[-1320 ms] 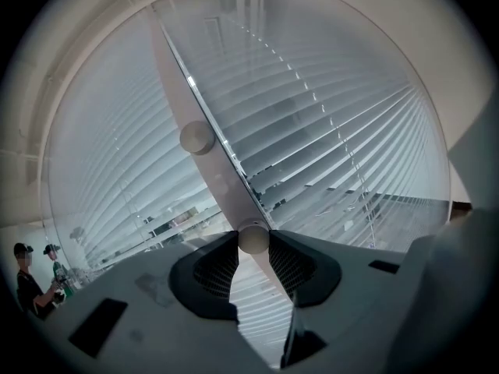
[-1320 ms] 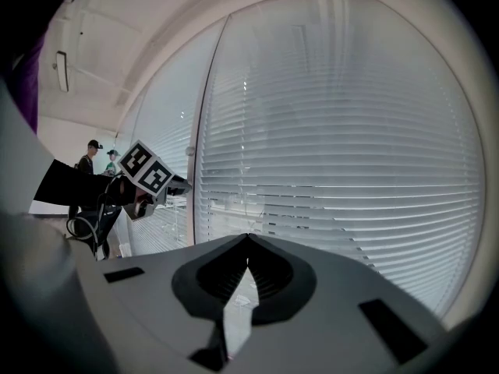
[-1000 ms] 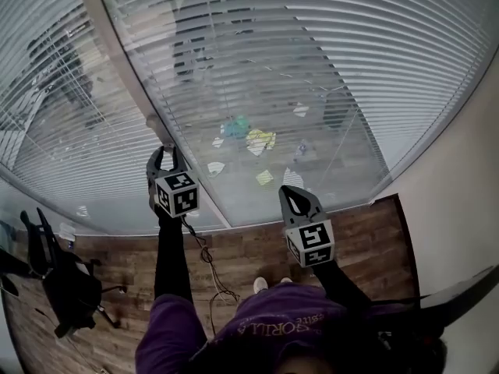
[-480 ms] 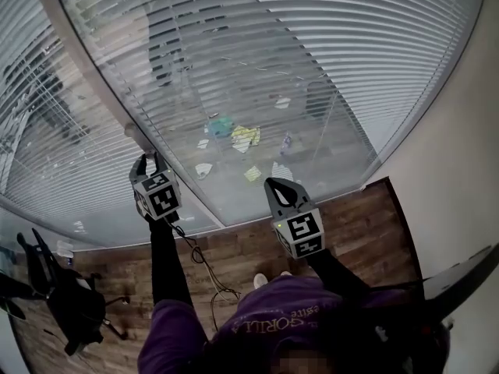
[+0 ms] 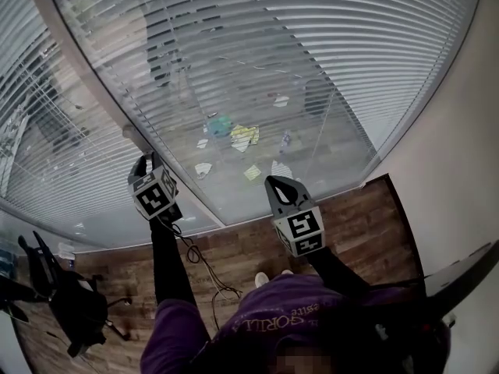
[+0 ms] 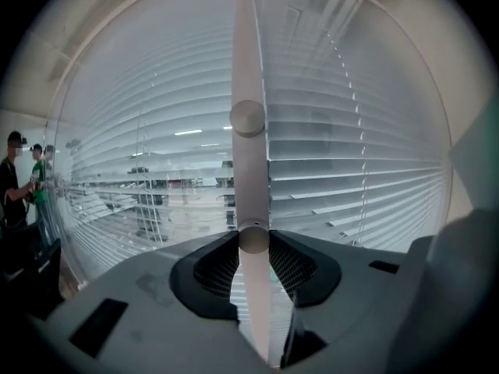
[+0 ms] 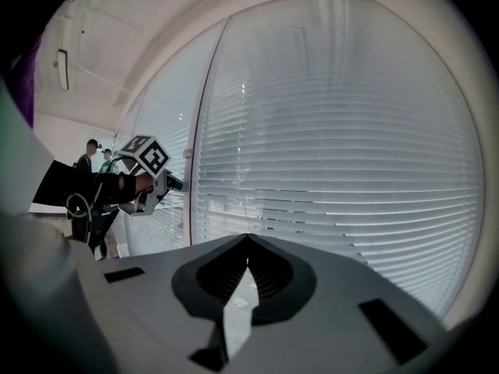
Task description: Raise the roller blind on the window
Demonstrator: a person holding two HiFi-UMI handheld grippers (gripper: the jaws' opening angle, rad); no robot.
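A slatted blind (image 5: pixel 312 68) hangs lowered behind the glass, also seen in the left gripper view (image 6: pixel 351 170) and the right gripper view (image 7: pixel 335 170). A pale mullion (image 6: pixel 248 53) between two panes carries two round knobs, an upper knob (image 6: pixel 247 118) and a lower knob (image 6: pixel 253 238). My left gripper (image 6: pixel 253 244) is shut on the lower knob; it shows against the mullion in the head view (image 5: pixel 146 160) and in the right gripper view (image 7: pixel 181 183). My right gripper (image 5: pixel 275 182) hangs shut and empty in front of the blind (image 7: pixel 248 238), apart from the glass.
A cream wall (image 5: pixel 460 146) closes the window's right side. On the wooden floor, a cable (image 5: pixel 207 267) trails from the left arm and a black office chair (image 5: pixel 66 302) stands at the left. Coloured paper notes (image 5: pixel 242 136) show on the glass. People (image 6: pixel 19 185) stand far left.
The head view has tilted up slightly, so both grippers sit lower in it. The left gripper has stayed at the mullion knob and rolled a little; the right gripper has barely moved.
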